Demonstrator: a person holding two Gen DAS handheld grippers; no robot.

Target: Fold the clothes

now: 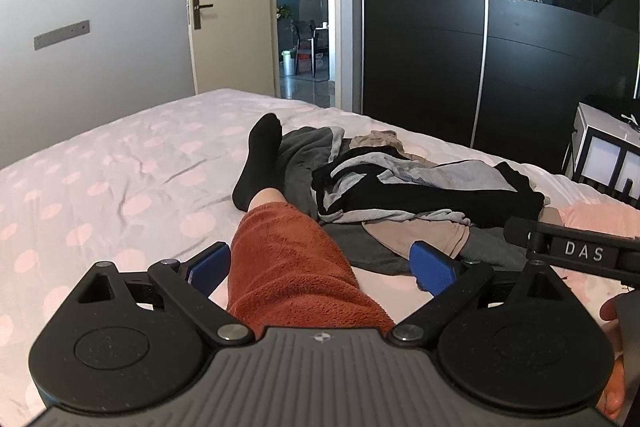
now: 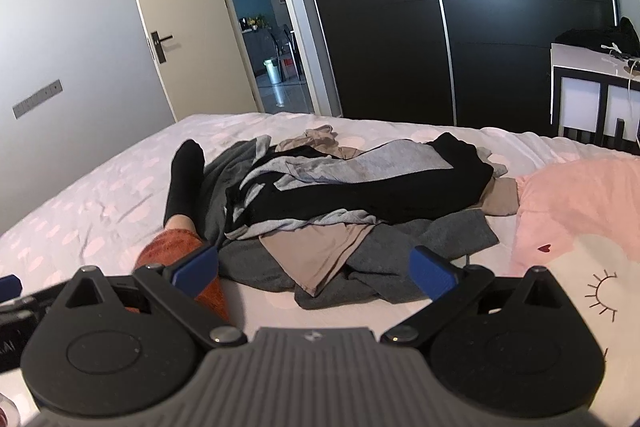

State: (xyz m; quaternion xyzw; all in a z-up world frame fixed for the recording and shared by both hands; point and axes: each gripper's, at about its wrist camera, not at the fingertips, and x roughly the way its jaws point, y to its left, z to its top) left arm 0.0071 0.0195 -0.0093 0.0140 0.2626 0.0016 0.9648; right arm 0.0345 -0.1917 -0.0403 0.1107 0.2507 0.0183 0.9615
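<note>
On the bed [image 2: 120,163], an unfolded heap of clothes [image 2: 352,195] sprawls left to right, straight ahead of the right gripper [image 2: 316,269] and to the right of the left gripper [image 1: 320,265]. Both are released and empty. Only the right view shows the pink pillow [image 2: 580,211] fully.

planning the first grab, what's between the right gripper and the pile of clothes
In the right wrist view, only bare bedsheet separates the open right gripper from the clothes pile; nothing blocks it.

Spotted bed [image 1: 100,179], black wardrobe [image 1: 520,59], open door [image 2: 188,19]
</note>
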